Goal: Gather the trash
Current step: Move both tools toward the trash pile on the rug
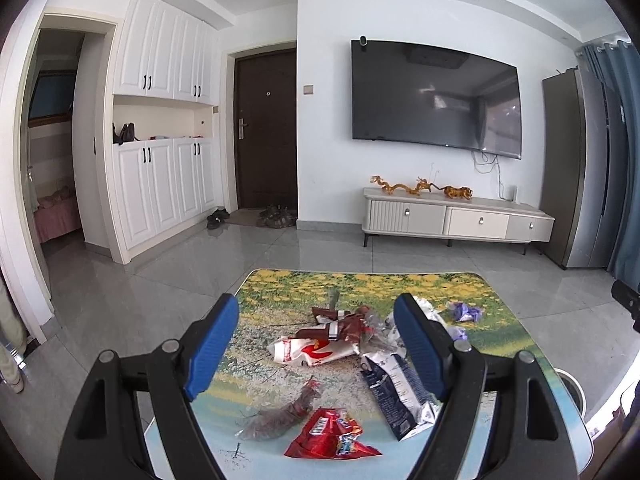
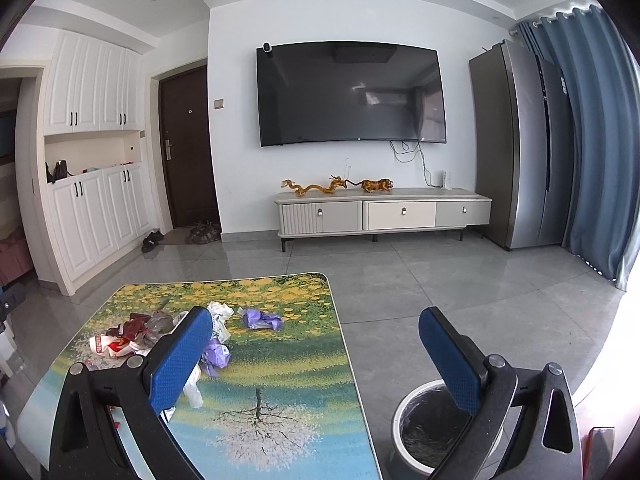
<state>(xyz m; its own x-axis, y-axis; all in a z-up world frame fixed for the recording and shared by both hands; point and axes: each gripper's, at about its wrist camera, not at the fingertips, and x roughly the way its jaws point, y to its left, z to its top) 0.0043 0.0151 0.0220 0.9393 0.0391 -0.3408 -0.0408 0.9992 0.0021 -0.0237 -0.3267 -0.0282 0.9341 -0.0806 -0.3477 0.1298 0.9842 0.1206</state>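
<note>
Several wrappers lie on a low table with a flower-print top point(image 1: 280, 284). In the left wrist view I see a red snack bag point(image 1: 330, 434), a dark blue and white packet point(image 1: 396, 394), a crumpled clear wrapper point(image 1: 280, 414), a white and red bag point(image 1: 312, 352), a brown wrapper point(image 1: 340, 326) and purple wrappers point(image 1: 464, 312). My left gripper point(image 1: 316, 344) is open and empty above this pile. My right gripper point(image 2: 316, 356) is open and empty over the table's right edge point(image 2: 340, 340). Purple wrappers point(image 2: 260, 318) lie ahead of it. A round bin point(image 2: 400, 428) stands on the floor below its right finger.
A TV cabinet point(image 2: 384, 212) with dragon and tiger figures stands against the far wall under a wall TV point(image 2: 352, 92). A fridge point(image 2: 520, 144) and blue curtains are on the right. White cupboards point(image 1: 160, 184), a dark door and shoes are on the left. Grey tile floor surrounds the table.
</note>
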